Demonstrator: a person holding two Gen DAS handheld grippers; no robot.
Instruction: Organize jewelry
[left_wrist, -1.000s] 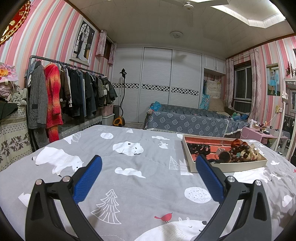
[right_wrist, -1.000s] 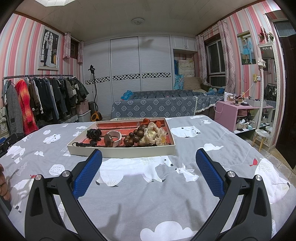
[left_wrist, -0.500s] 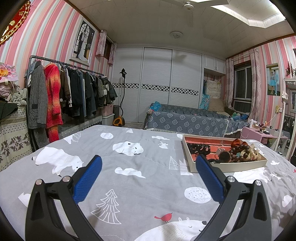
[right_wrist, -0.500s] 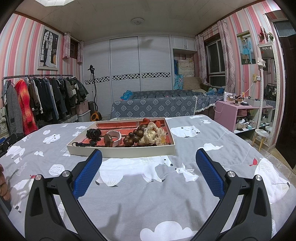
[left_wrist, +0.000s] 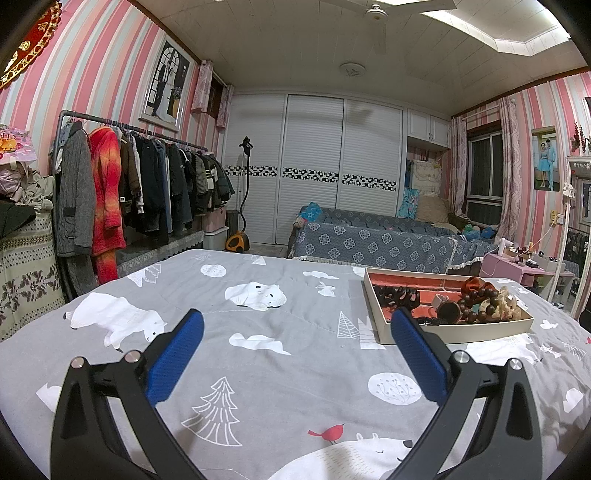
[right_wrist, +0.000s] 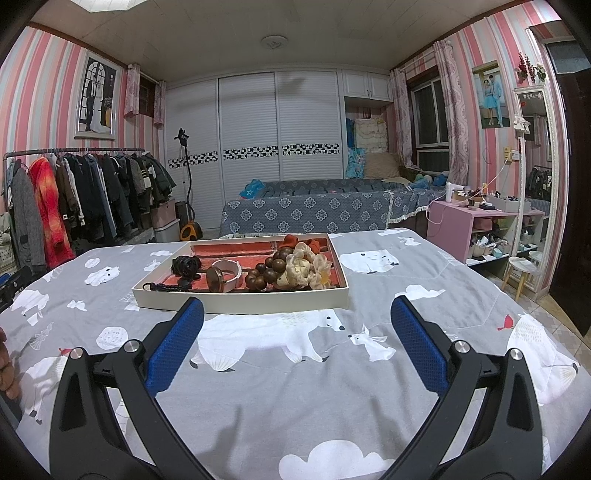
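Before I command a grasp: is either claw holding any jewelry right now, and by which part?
Nothing is held. The left claw and right claw are both open and empty above the bedspread; the jewelry stays in the tray.

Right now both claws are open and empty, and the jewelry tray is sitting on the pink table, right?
Not quite. The jewelry tray sits on the grey polar-bear bedspread, not the pink table, as the right wrist view shows. Both the left claw and right claw are open and empty.
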